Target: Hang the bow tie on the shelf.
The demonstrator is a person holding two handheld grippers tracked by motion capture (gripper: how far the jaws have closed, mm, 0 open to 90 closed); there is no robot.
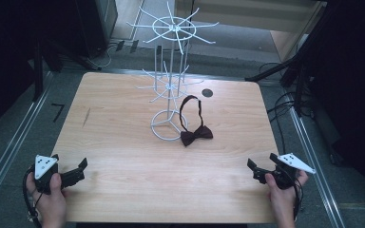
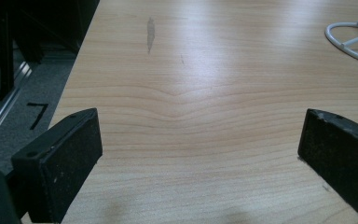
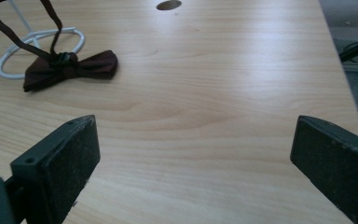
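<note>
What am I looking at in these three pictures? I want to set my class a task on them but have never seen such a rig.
A person sits at a wooden table, holding a hand-held two-jaw tool in each hand: the left gripper and the right gripper. One picture looks down from above; the other two come from cameras riding on each gripper, looking along its black jaws. On the table stand a white wire rack and, beside its base, a dark bow tie with its strap. Both grippers are open and hold nothing.

Bow tie on table, touching right of rack base.
</note>
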